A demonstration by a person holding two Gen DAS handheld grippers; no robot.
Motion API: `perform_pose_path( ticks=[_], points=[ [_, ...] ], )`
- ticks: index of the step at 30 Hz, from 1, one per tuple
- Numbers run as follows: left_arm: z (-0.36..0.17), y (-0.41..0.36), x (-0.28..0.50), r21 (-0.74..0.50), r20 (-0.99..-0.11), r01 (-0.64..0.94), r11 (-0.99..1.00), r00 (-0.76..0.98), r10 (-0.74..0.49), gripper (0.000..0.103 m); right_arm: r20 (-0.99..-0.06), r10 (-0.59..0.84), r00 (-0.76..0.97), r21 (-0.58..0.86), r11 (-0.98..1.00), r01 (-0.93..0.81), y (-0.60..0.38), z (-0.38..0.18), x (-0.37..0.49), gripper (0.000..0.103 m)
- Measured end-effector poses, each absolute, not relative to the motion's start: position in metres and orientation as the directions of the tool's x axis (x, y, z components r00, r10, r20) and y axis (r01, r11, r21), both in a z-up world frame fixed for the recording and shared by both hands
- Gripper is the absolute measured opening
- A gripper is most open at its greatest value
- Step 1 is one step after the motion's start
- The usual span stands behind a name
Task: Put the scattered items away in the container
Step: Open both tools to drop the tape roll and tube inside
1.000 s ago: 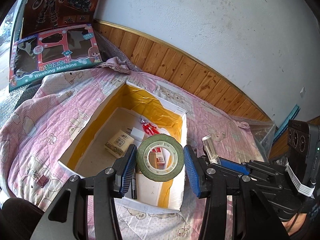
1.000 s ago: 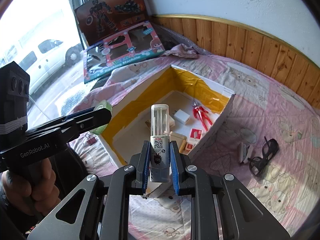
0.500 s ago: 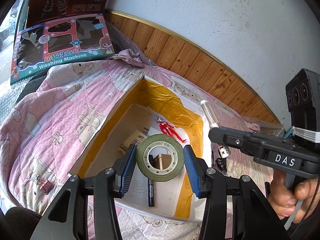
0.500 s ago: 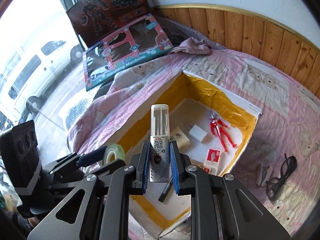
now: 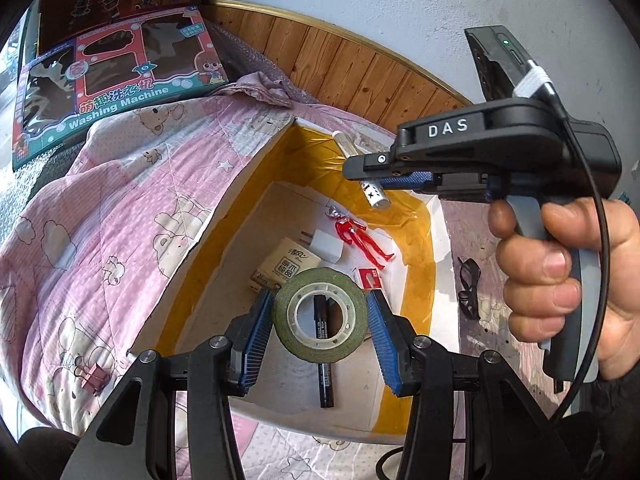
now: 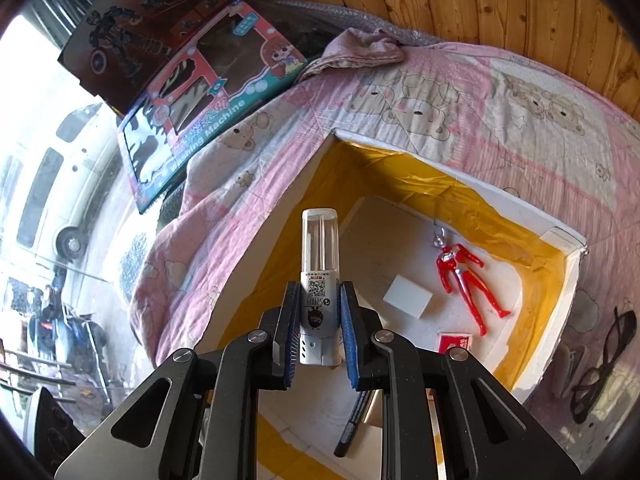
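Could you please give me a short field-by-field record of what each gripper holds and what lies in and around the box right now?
left gripper: shut on tape roll, above box
right gripper: shut on tube, above box
in box: red figure, white adapter, marker, red card, tan pack
outside box: glasses, binder clip, both on quilt

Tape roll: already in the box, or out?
Out. The tape roll sits between the left gripper's jaws, above the open box, not on its floor.
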State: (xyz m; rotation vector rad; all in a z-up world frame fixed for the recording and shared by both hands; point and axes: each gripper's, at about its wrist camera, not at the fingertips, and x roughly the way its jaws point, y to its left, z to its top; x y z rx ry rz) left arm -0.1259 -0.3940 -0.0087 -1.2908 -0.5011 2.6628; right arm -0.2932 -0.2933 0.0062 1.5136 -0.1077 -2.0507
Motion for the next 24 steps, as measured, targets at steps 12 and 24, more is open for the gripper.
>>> perform_pose_path(
  ticks=[12,24],
  points=[
    [-0.023,-0.401,-0.141,-0.314,-0.783,0.058,-0.947,-0.580,0.224,0.050,-0.853,-0.479,-0.206,0.396,-0.852,0.342,-0.299,-0.024,-0.326,0.040],
    [0.000,-0.417,-0.126,-0.373,-0.751,0.116,-0.921,-0.621,0.226,0.058,-0.775,-0.594,-0.218,0.472,-0.772,0.425,-0.252,0.022,-0.261,0.040]
  ],
)
